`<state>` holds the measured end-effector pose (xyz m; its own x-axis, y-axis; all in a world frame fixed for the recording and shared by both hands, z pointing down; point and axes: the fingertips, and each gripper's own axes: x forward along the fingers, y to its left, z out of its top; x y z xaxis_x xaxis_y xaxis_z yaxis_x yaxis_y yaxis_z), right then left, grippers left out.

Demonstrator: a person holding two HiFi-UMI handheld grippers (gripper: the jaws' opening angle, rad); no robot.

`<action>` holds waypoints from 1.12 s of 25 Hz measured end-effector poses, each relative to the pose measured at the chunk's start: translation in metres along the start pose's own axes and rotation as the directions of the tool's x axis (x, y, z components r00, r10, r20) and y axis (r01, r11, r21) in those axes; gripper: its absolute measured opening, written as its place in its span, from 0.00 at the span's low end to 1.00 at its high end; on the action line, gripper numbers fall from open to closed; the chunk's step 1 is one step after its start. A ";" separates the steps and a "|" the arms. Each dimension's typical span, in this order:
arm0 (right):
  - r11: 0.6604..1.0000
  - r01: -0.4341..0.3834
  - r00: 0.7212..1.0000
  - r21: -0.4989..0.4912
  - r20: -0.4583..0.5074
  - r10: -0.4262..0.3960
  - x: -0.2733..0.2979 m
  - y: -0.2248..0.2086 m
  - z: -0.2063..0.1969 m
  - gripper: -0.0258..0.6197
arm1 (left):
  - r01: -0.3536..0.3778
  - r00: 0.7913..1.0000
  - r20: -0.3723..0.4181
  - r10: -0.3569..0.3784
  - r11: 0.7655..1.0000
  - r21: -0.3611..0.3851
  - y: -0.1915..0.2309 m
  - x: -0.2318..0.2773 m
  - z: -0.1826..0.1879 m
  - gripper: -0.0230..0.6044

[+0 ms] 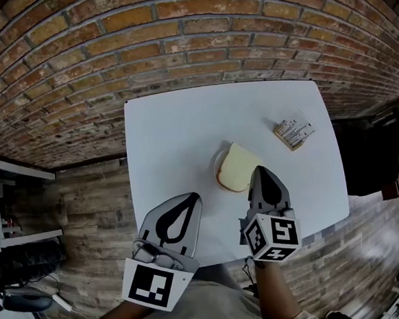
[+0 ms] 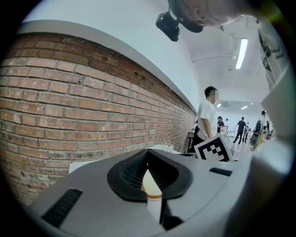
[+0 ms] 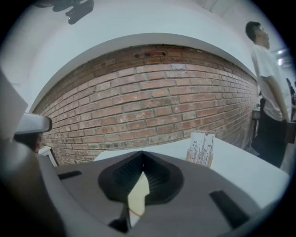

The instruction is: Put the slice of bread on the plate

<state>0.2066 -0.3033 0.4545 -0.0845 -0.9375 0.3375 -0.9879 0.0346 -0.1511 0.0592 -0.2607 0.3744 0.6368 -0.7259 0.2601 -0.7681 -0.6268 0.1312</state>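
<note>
Right gripper view — slice of bread (image 3: 138,194) apparently between jaws

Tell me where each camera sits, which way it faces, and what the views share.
Head view: on the person's head, looking steeply down at the white table; shows forearms, left gripper, right gripper.
Left gripper view: on the left gripper, looking along its closed jaws toward the brick wall; shows the right gripper's marker cube.
Right gripper view: on the right gripper, looking along jaws closed on the slice of bread, toward wall and packet.
Shared: all three show the bread.
</note>
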 end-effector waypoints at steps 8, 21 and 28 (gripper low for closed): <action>0.998 -0.034 0.995 -0.051 0.097 0.039 -0.042 0.036 0.033 0.05 | 0.017 1.000 0.016 -0.017 1.000 0.012 -0.007 -0.021 0.004 0.05; 0.986 -0.048 0.976 -0.158 0.202 0.080 -0.135 0.101 0.065 0.05 | 0.082 0.995 0.061 -0.083 0.996 0.026 -0.029 -0.074 0.008 0.05; 0.981 -0.050 0.972 -0.188 0.215 0.091 -0.179 0.136 0.061 0.05 | 0.113 0.990 0.082 -0.116 0.993 0.042 -0.038 -0.110 0.010 0.05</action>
<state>0.0956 -0.1519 0.3173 -0.1441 -0.9829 0.1143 -0.9892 0.1461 0.0092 0.0191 -0.1600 0.3316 0.7248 -0.6692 0.1639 -0.6880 -0.7159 0.1190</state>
